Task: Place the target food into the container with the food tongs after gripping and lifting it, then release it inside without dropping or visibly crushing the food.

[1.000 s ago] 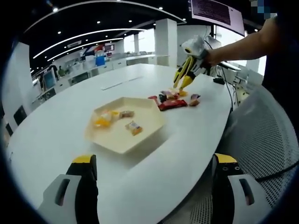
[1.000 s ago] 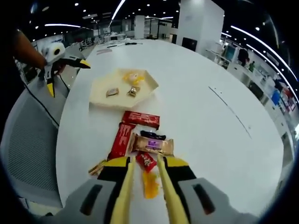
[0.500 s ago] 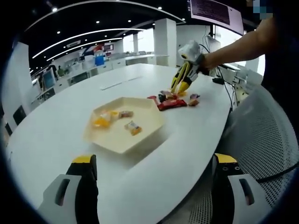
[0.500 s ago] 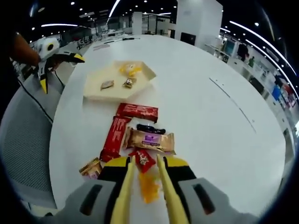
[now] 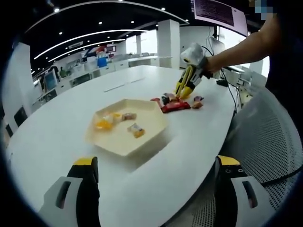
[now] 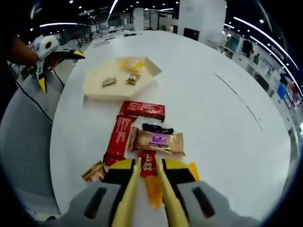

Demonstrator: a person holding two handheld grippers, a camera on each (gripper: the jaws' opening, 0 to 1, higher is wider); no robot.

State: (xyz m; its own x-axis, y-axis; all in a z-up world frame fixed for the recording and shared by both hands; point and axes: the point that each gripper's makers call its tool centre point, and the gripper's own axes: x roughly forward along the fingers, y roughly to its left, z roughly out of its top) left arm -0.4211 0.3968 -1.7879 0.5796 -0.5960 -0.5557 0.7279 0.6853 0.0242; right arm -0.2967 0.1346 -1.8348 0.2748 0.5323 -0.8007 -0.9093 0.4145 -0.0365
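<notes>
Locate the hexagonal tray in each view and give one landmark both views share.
Left gripper view: the tray lies at centre, on the white table, nearer the camera than the snack pile.
Right gripper view: the tray lies upper left of centre, beyond the snack pile.
Shared landmark: the red bar, between tray and right gripper in both.

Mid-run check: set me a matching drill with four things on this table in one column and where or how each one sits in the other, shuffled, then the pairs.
Things:
1. hexagonal tray
2. small red candy
3. tan wrapped bar
4. left gripper

Places or states:
A. between the right gripper's yellow tongs
B. jaws wide apart, beside the table edge
C. holds a few wrapped sweets
D. just beyond the red candy, lying flat

Pairs: 1-C, 2-A, 3-D, 4-B
</notes>
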